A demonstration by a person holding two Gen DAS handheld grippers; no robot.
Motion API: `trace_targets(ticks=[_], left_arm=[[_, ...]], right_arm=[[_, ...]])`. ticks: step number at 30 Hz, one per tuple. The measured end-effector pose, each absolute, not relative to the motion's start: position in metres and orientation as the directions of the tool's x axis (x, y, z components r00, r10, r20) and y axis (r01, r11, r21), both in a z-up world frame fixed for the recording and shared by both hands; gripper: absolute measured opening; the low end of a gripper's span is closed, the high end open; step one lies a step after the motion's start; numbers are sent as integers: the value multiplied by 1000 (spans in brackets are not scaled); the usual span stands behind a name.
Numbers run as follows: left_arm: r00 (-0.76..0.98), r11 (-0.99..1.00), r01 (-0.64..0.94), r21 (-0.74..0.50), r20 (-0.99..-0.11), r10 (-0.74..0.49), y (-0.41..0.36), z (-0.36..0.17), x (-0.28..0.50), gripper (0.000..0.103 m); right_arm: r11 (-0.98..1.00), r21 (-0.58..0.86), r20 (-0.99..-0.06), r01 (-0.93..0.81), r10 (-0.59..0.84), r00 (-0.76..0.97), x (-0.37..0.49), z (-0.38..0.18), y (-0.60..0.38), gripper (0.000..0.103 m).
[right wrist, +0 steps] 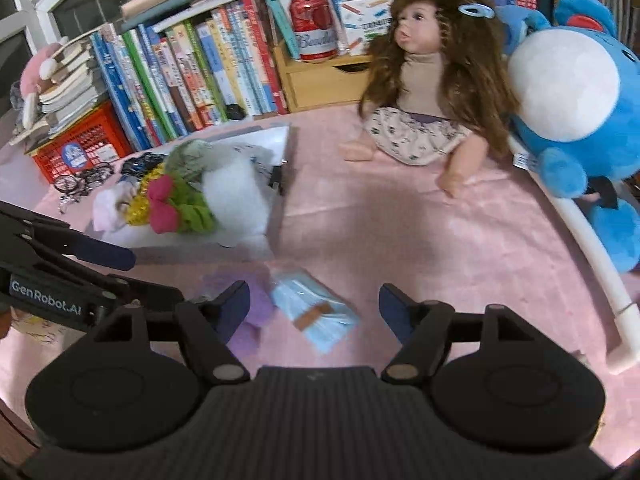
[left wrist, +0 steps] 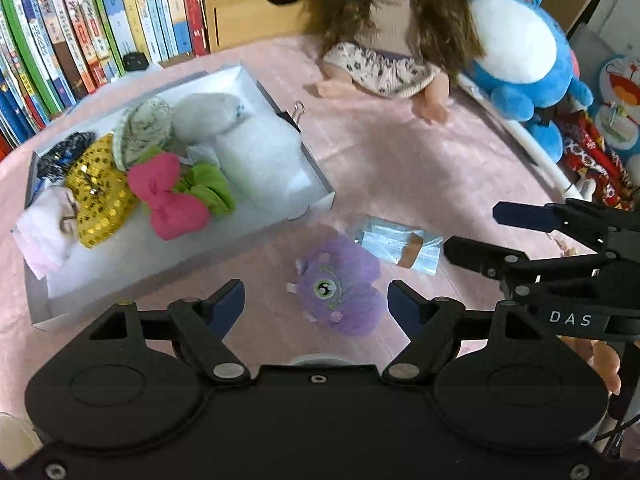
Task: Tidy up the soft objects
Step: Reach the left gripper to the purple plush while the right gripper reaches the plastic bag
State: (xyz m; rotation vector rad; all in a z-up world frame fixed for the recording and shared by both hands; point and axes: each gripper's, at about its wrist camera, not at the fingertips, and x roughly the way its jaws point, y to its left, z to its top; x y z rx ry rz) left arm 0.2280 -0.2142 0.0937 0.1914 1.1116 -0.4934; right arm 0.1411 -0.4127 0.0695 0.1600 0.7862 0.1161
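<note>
A small purple plush with one green eye lies on the pink tablecloth, under the gap between the fingers of my left gripper, which stands open and apart from it. Beside the plush lies a light blue packet, in the gap of my right gripper, also open with nothing gripped. In the right wrist view the plush is half hidden behind a finger. A white box to the left holds a pink bow, green cloth, a yellow sequin piece and white fluffy things. The right gripper enters the left wrist view from the right.
A long-haired doll sits at the back, with a big blue and white plush to its right. Books, a wooden drawer box with a red can and a red crate line the back. A white tube runs along the right.
</note>
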Motion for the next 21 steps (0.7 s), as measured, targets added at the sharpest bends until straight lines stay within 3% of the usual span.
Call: trace_targets(ticks=[9, 21], left_arm=[[298, 860, 510, -36, -930, -216, -246, 71, 234, 77], [243, 876, 483, -19, -958, -155, -266, 47, 249, 73]], right_arm=[[983, 184, -727, -8, 141, 672, 146, 46, -432, 65], [981, 193, -741, 1, 145, 656, 153, 31, -440, 62]])
